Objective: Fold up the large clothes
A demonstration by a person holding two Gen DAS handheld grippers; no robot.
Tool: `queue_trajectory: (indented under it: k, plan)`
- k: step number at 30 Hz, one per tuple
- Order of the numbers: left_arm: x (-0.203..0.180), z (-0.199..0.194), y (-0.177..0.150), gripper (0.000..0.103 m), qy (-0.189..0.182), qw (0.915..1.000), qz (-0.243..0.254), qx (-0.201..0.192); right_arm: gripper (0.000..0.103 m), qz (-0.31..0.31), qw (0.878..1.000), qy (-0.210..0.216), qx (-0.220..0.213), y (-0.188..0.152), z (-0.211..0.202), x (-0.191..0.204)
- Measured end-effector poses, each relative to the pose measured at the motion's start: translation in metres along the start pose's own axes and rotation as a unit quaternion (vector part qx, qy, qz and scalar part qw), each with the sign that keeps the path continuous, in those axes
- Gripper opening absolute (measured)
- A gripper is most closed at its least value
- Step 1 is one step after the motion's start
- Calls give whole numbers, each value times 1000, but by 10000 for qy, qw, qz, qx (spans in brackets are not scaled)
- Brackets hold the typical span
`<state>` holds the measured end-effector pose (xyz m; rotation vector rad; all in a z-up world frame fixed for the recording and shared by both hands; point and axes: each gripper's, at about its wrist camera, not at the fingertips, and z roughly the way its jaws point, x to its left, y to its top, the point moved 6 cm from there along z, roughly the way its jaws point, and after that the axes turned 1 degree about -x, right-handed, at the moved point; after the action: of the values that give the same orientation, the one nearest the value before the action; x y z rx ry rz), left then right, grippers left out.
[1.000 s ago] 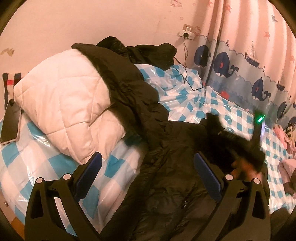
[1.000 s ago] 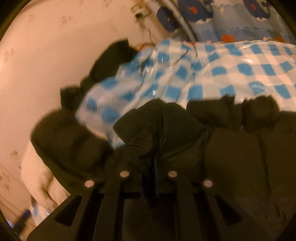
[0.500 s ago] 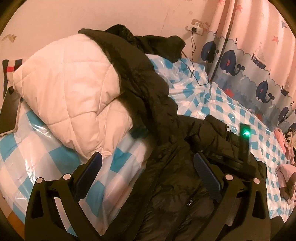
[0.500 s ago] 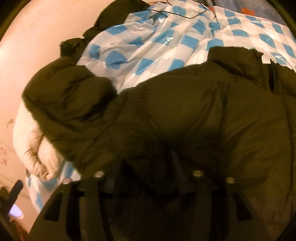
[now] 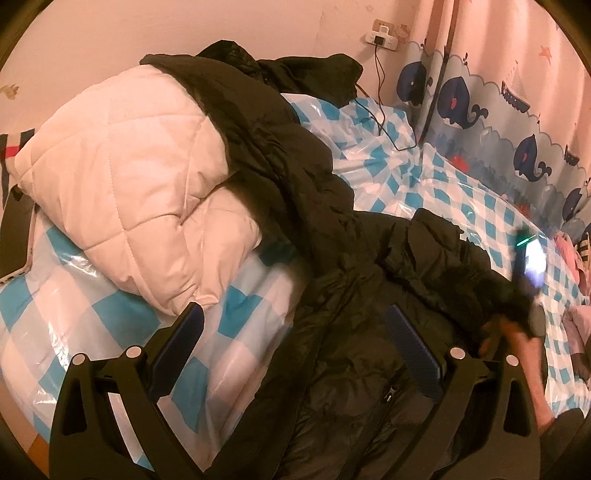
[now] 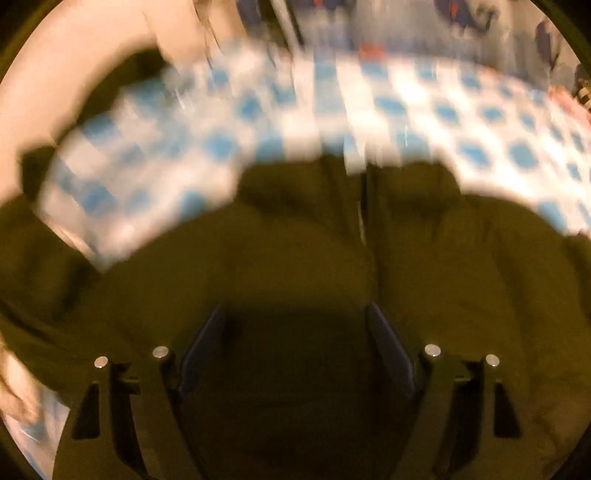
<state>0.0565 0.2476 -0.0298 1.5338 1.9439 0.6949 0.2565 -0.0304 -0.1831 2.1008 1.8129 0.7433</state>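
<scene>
A large black puffer jacket [image 5: 332, 295] lies across the bed, its upper part draped over a white quilted duvet [image 5: 129, 184]. My left gripper [image 5: 295, 332] hovers open above the jacket's left edge, and nothing sits between its blue pads. In the right wrist view, which is blurred, the jacket [image 6: 295, 240] fills the lower half with its zip running up the middle. My right gripper [image 6: 295, 310] points down at it, its jaws opening, with the cloth below them and not pinched. The left wrist view shows that right gripper [image 5: 528, 295] and its hand at the jacket's right edge.
The bed carries a blue-and-white checked plastic-covered sheet [image 5: 424, 192]. A dark flat device [image 5: 14, 236] lies at the far left. A charger cable [image 5: 380, 110] runs from a wall socket [image 5: 382, 35]. A whale-print curtain [image 5: 480, 110] and pink clothes [image 5: 576, 258] border the right.
My right gripper went from shut on a fold of the jacket to open, letting it go, and tipped down toward the jacket. The left gripper stayed nearly still.
</scene>
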Motion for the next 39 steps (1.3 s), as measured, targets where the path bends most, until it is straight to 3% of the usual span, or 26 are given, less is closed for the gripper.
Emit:
queue_trajectory:
  k: [1, 4, 8, 11, 14, 16, 17, 18, 19, 21, 23, 25, 26, 28, 32, 34, 36, 39]
  plan:
    - [0, 1, 0, 95, 4, 10000, 12, 8, 80, -119, 9998, -40, 147, -6, 10, -1]
    - [-1, 3, -1, 95, 15, 10000, 57, 34, 81, -37, 9998, 205, 45, -4, 0, -3]
    - [-1, 4, -1, 95, 21, 10000, 56, 20, 81, -49, 9979, 325, -560, 3, -50, -13]
    - [1, 5, -1, 95, 11, 10000, 7, 28, 81, -116, 9914, -339, -1262, 8, -103, -50]
    - [1, 5, -1, 95, 1, 10000, 25, 8, 85, 182, 9822, -1095, -1514, 3, -127, -107]
    - [-2, 5, 0, 95, -14, 10000, 50, -17, 86, 439, 9821, -1432, -1137, -7, -113, -146]
    - [-2, 5, -1, 95, -23, 10000, 61, -22, 88, 470, 9857, -1512, -577, -17, -91, -163]
    - [-4, 4, -1, 95, -34, 10000, 73, -24, 88, 405, 9887, -1443, -47, -28, -70, -172]
    - [-6, 4, -1, 95, -61, 9999, 94, -28, 88, 328, 9904, -1343, 58, -34, -62, -177]
    - [-12, 4, 0, 95, -116, 9998, 167, -55, 88, 486, 9918, -1165, -208, -30, -78, -176]
    - [-14, 1, 4, 95, -216, 9995, 191, -150, 88, 406, 9921, -914, -762, -28, -105, -160]
    - [-14, -5, 9, 95, -437, 9986, 98, -283, 88, 129, 9920, -544, -1132, -34, -124, -135]
    - [-13, -9, 11, 95, -607, 9976, 28, -344, 88, -90, 9906, -126, -1357, -37, -135, -116]
    - [-11, -19, 16, 95, -920, 9946, -101, -461, 88, -516, 9856, 129, -1603, -37, -148, -86]
    - [11, -44, 51, 95, -913, 9912, -248, -927, 94, -548, 9883, 248, -1404, -24, -136, -60]
    - [26, -52, 87, 95, -954, 9898, -347, -998, 95, -236, 9949, 225, -955, -23, -104, -60]
    - [41, -55, 122, 95, -968, 9895, -431, -980, 96, -217, 9975, 57, -674, -50, -73, -56]
    - [71, -48, 187, 95, -584, 9921, -476, -999, 96, -426, 9931, -105, -1084, -68, -64, -57]
